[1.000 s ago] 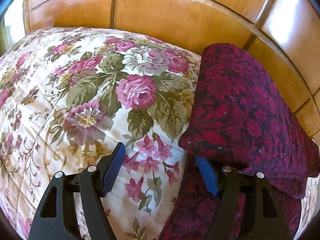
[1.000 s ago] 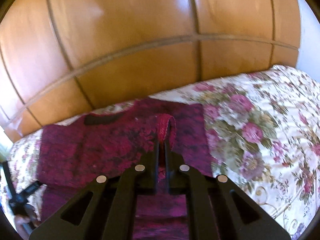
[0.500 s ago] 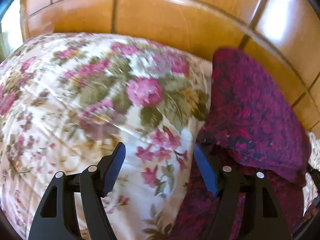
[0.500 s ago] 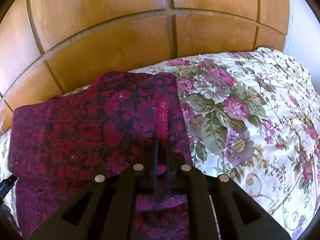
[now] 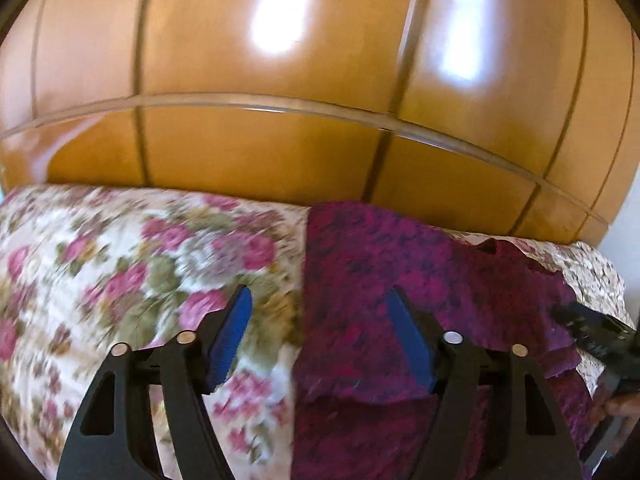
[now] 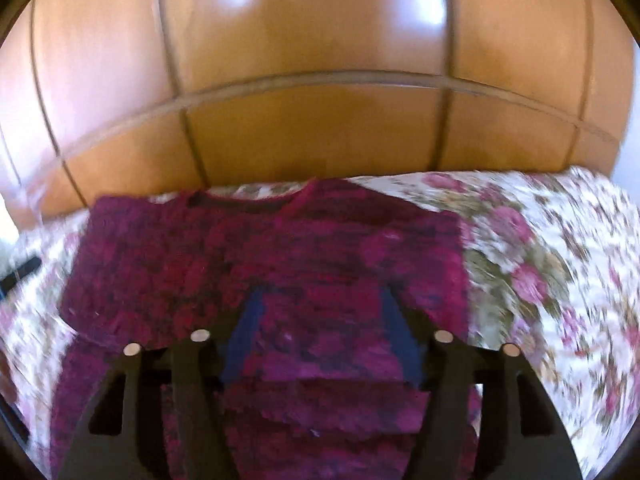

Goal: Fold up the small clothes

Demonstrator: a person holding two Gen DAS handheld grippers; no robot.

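Note:
A dark red and magenta patterned top (image 6: 260,256) lies on the floral bedspread (image 6: 540,260), its neckline toward the wooden panels and a folded layer across its near part. My right gripper (image 6: 321,291) hovers over the top; its jaws are opening and no cloth is pinched between the blue pads. In the left wrist view the top (image 5: 420,264) fills the right half. My left gripper (image 5: 319,294) hangs above the top's left edge, jaws wide and closing a little, with nothing gripped between them.
Glossy wooden panels (image 5: 260,148) rise right behind the bed. The floral bedspread (image 5: 120,264) stretches out to the left of the top. A black gripper part (image 5: 592,332) and a bit of a hand (image 5: 620,404) show at the right edge of the left wrist view.
My right gripper let go of the red fabric fold it pinched and opened; the cloth now lies flat. My left gripper rose and tilted, so more of the wooden panels show.

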